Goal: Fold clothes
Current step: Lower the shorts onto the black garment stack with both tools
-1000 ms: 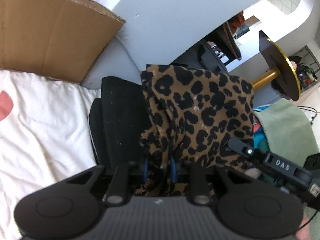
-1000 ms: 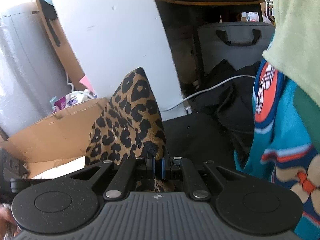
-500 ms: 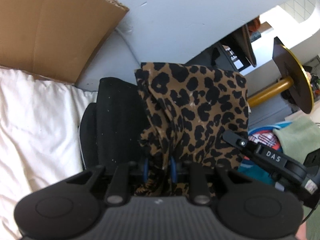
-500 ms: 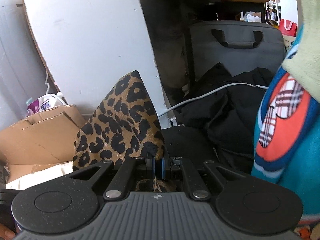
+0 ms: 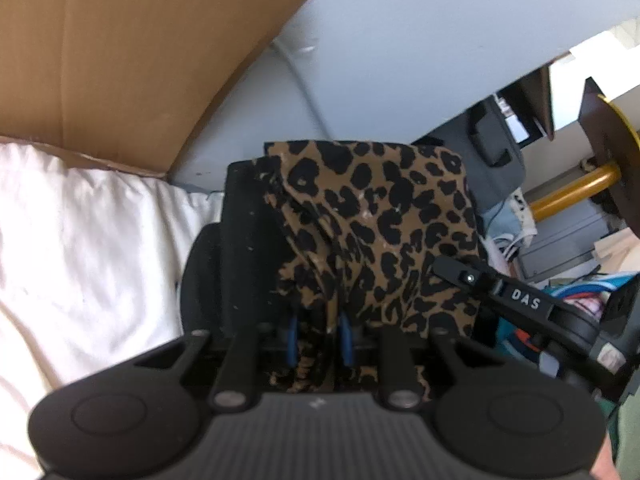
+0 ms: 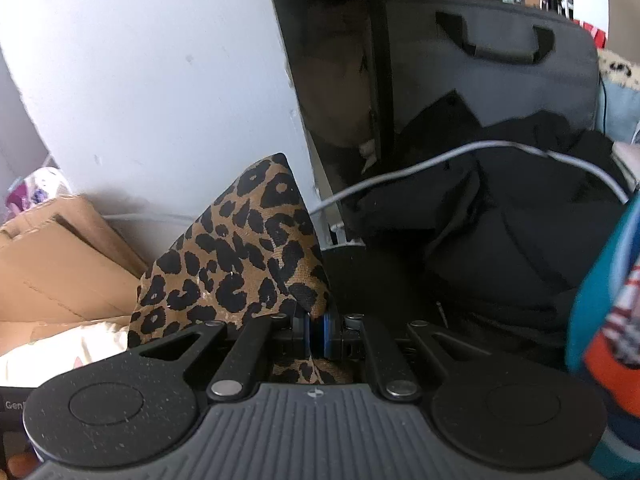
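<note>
A leopard-print garment [image 5: 384, 224] is held up between both grippers. My left gripper [image 5: 318, 336] is shut on a bunched fold of it, the cloth rising in front of the lens. In the left wrist view the right gripper's black body [image 5: 520, 304] shows at the garment's lower right edge. In the right wrist view the same leopard-print garment [image 6: 236, 264] stands up as a peaked corner, and my right gripper [image 6: 316, 332] is shut on its edge between the blue pads [image 6: 327, 334].
A white sheet [image 5: 80, 264] covers the bed at left, with a cardboard flap [image 5: 132, 52] behind it. A black chair [image 5: 236, 264] sits behind the garment. Black clothing and a grey cable [image 6: 480, 148] lie ahead; a teal and orange garment [image 6: 608, 312] hangs right.
Both grippers have moved with the leopard garment still pinched. The left view has swung left and down, more cardboard showing. In the right view the teal garment has slid toward the right edge.
</note>
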The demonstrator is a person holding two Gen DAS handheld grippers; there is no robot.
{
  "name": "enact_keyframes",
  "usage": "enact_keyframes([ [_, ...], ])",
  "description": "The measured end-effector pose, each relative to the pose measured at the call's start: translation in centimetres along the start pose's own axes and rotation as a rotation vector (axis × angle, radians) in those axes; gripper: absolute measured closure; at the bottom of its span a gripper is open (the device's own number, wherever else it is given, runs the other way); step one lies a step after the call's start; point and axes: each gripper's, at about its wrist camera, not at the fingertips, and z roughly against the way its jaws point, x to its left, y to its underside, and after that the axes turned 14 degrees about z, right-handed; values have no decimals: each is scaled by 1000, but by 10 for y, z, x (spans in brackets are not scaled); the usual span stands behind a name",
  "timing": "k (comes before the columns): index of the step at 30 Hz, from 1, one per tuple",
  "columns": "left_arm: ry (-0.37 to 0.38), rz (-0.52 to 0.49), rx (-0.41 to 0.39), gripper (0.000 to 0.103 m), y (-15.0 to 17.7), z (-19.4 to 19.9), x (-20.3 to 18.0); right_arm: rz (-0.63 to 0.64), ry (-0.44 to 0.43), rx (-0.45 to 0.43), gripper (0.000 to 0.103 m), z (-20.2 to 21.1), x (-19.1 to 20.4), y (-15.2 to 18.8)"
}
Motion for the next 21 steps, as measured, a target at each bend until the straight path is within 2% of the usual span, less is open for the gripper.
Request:
enact_keyframes([
  [4,-27,-9,1,81,-6,-10,5,3,28,12,98,-20,2,0],
  [6,-37,-8,1,81,-8,-14,7,28,76,27,91,-29,3,-1],
  [7,-42,-10,-1,81,-9,-15,8,41,100,35,81,-33,4,-1],
  [9,-42,-15,-6,81,-11,-16,9,73,142,34,74,-37,7,-2],
  [10,-38,-22,-9,81,-12,-16,10,92,160,26,68,-36,9,-2],
  [15,-53,-49,-14,80,-10,-15,9,117,146,-22,68,-20,18,2],
  [17,-67,-60,-16,75,-11,-14,7,120,134,-27,68,-17,20,6],
  [21,-130,-147,-67,67,-11,1,-5,123,109,-36,68,-11,24,14],
])
